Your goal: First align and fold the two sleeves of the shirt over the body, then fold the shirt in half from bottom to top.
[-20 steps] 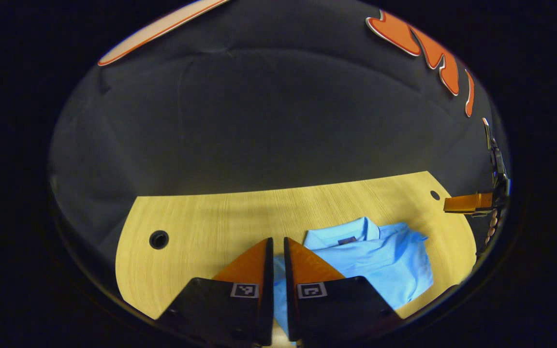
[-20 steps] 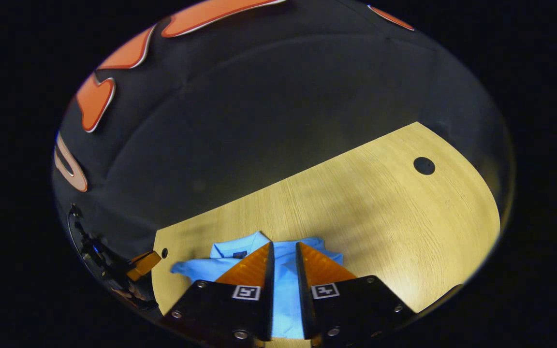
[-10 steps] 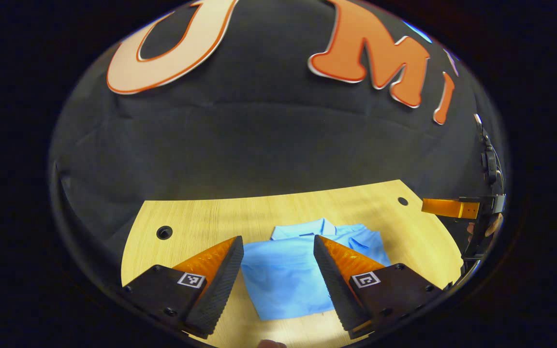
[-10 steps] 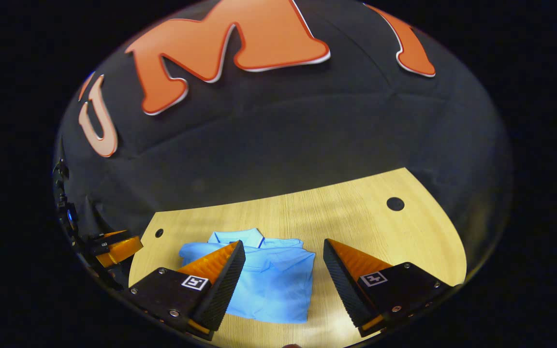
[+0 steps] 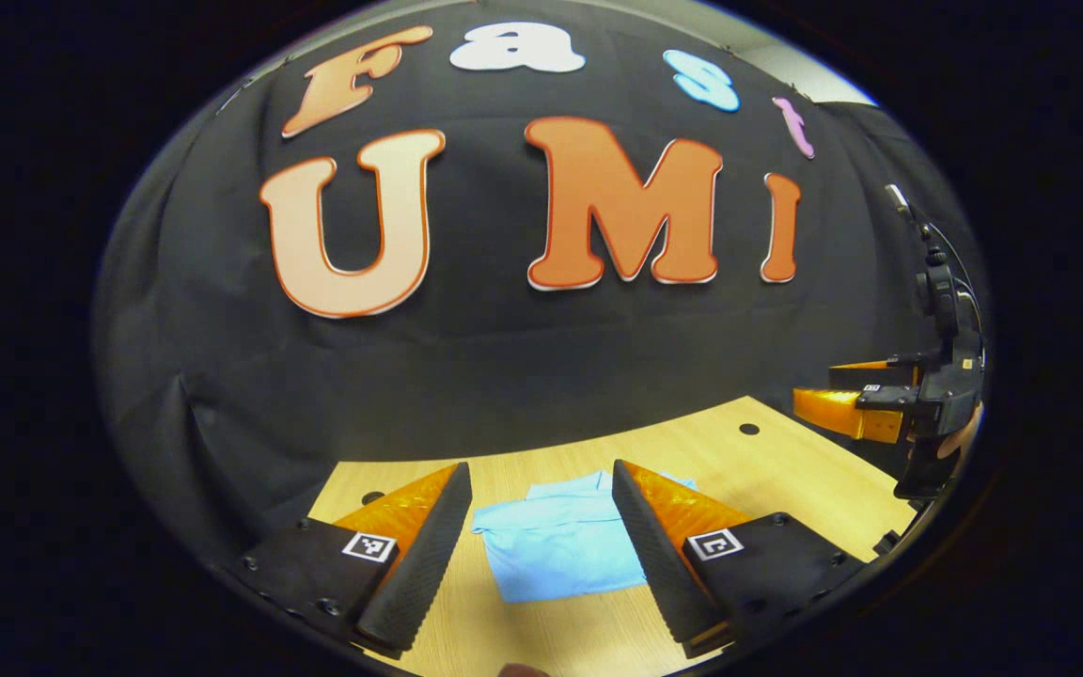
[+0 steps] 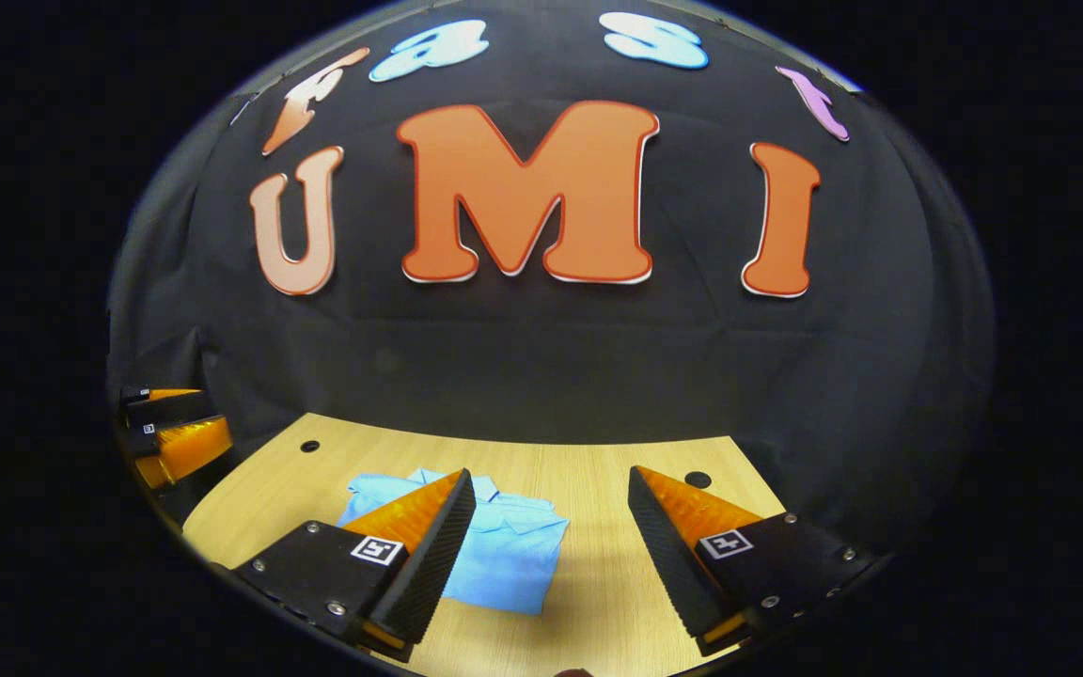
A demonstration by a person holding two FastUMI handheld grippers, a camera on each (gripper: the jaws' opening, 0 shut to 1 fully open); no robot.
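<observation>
A light blue shirt (image 5: 562, 545) lies folded into a compact rectangle on the wooden table (image 5: 786, 480), collar at the far end. My left gripper (image 5: 539, 470) is open, raised above and in front of the shirt, with nothing between its fingers. In the right gripper view the same shirt (image 6: 504, 555) lies left of centre, partly hidden behind one finger. My right gripper (image 6: 551, 473) is also open and empty, held above the table. The right gripper (image 5: 866, 406) and the hand holding it appear at the right edge of the left gripper view. At the left edge of the right gripper view is the left gripper (image 6: 170, 437).
The light wood table (image 6: 598, 583) has small round cable holes (image 5: 748, 429) (image 6: 698, 480) (image 6: 309, 446) near its far corners. The black cloth wall stands right behind the table's far edge. Bare tabletop lies to the right of the shirt.
Both grippers went from shut on the shirt to open, then pulled back and tilted upward. The shirt stays folded on the table and now looks smaller and farther away.
</observation>
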